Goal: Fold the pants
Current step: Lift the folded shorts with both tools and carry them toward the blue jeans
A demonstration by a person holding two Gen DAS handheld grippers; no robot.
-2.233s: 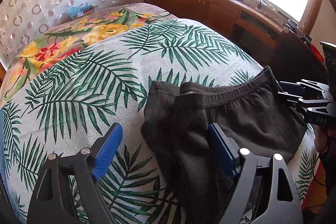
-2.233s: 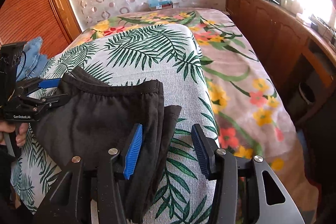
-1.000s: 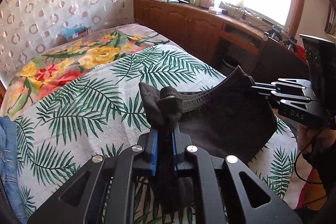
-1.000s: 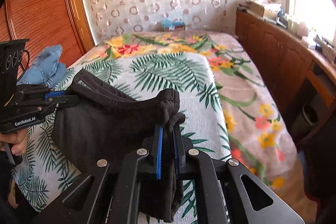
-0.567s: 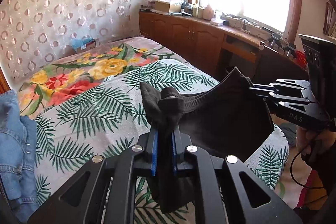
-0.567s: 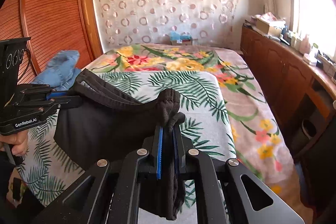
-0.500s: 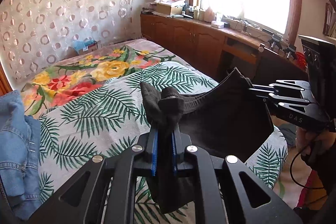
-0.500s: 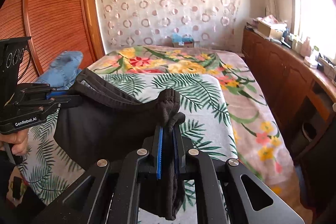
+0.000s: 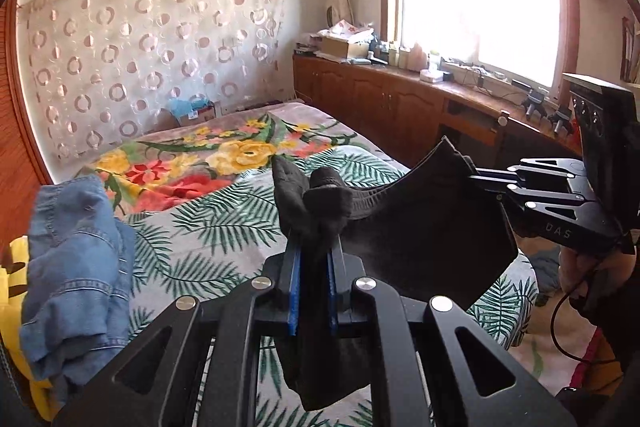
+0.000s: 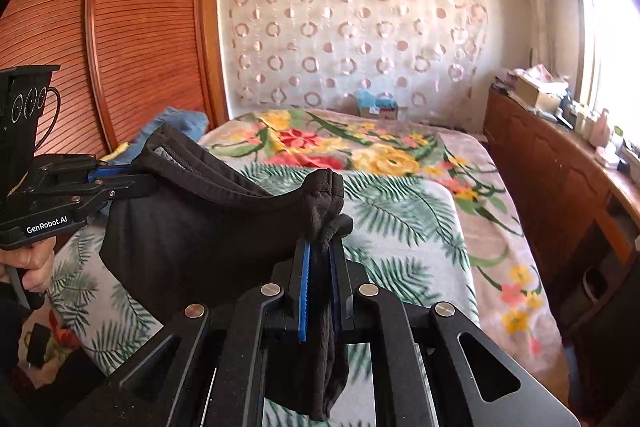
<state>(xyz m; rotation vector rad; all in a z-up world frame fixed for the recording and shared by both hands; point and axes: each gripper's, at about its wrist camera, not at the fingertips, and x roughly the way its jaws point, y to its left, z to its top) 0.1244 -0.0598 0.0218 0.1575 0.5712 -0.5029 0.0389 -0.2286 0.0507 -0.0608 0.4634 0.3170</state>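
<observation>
The black pants [image 9: 420, 227] hang folded in the air above the bed, stretched between both grippers by the waistband. My left gripper [image 9: 312, 259] is shut on one end of the waistband; it also shows at the left of the right wrist view [image 10: 120, 179]. My right gripper [image 10: 320, 259] is shut on the other end of the pants [image 10: 192, 227]; it shows at the right of the left wrist view [image 9: 484, 183]. The cloth sags between them and a fold dangles below each gripper.
The bed [image 9: 208, 223] has a palm-leaf sheet and a floral blanket [image 10: 360, 147]. A pile of blue denim [image 9: 76, 267] lies at the bed's left side. Wooden cabinets [image 10: 560, 179] run along the window wall. A slatted wardrobe [image 10: 132, 27] stands at the left.
Both grippers closed on the waistband ends and lifted the pants off the bed. Over the last second they have risen further, so the pants hang higher above the sheet.
</observation>
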